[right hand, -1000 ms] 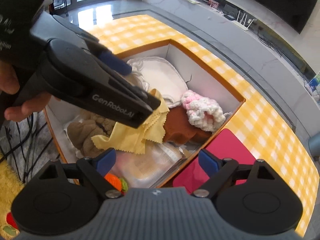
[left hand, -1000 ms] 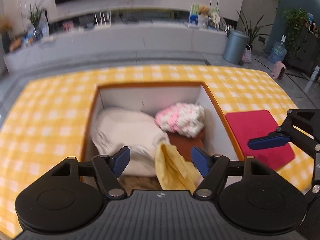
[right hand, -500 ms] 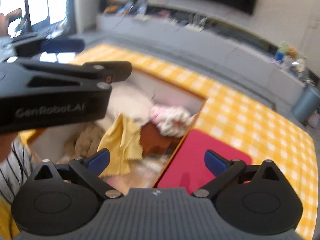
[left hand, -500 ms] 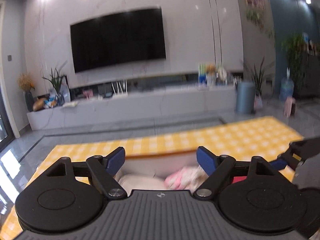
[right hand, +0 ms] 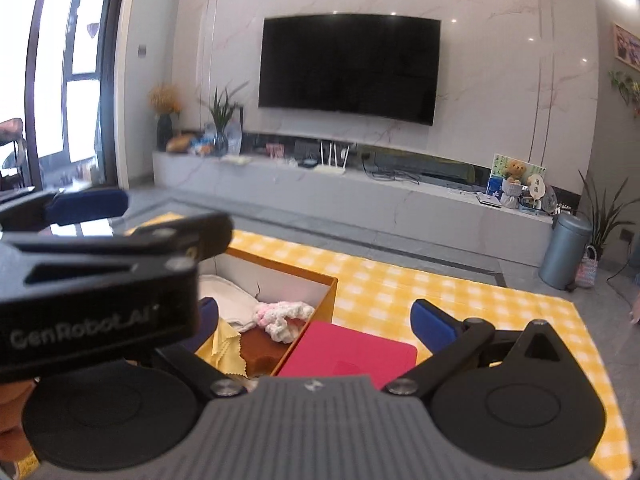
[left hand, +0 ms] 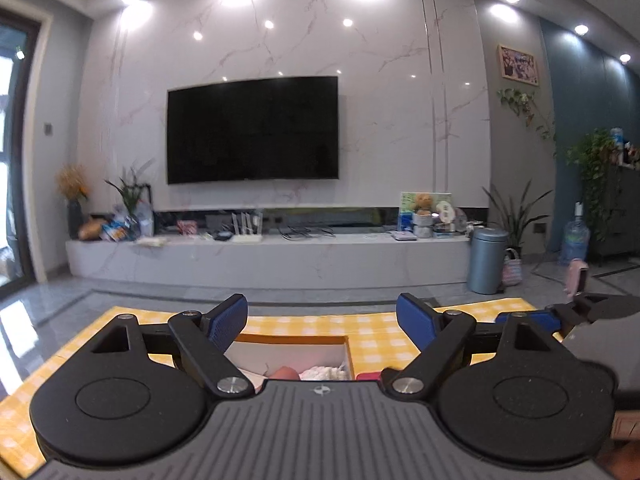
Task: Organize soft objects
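Hovering level above the checkered table, the left gripper and right gripper both stand wide apart and empty, their jaws having just been spreading, which suggests a release over the box. Inside it, around ten o'clock from the right camera's centre, lie the yellow cloth, a brown piece, the pink-white knit and a white pad, gathered for tidiness. A red mat rests beside the box. "GenRobot.AI" reads on the left gripper's side.
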The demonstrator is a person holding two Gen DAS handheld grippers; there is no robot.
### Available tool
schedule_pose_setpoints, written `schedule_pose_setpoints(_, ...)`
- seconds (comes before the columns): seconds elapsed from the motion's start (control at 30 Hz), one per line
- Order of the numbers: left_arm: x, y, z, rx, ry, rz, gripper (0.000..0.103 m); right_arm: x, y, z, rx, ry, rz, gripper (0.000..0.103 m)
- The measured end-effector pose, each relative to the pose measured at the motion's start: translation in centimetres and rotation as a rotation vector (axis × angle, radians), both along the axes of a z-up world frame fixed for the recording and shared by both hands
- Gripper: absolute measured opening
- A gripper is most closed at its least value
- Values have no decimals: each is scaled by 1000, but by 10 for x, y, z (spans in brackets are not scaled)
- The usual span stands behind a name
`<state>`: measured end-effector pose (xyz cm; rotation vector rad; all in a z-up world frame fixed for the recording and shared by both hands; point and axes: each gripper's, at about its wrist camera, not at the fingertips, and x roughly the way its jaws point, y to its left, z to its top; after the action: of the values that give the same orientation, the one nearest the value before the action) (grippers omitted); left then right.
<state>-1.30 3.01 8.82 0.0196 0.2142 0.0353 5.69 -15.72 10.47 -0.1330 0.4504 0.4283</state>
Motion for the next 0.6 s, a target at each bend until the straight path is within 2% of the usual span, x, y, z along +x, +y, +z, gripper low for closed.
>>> schedule_pose_setpoints(0.17, -8, -20, -24, 10, -80, 51, 102, -8, -26, -20, 52, -41, 0, 100)
schedule_pose_setpoints(0.37, -1, -34, -47, 66, -53, 53, 102, -10, -40, -45, 16, -96, 40, 100)
schedule_pose_setpoints(0.53, 6, -31, -57, -9, 10, 61, 102, -4, -46, -58, 11, -116, 20, 100)
schedule_pose_setpoints(0.6, 5, -27, -61, -32, 14, 63, 102, -2, -46, -61, 30, -94, 16, 100)
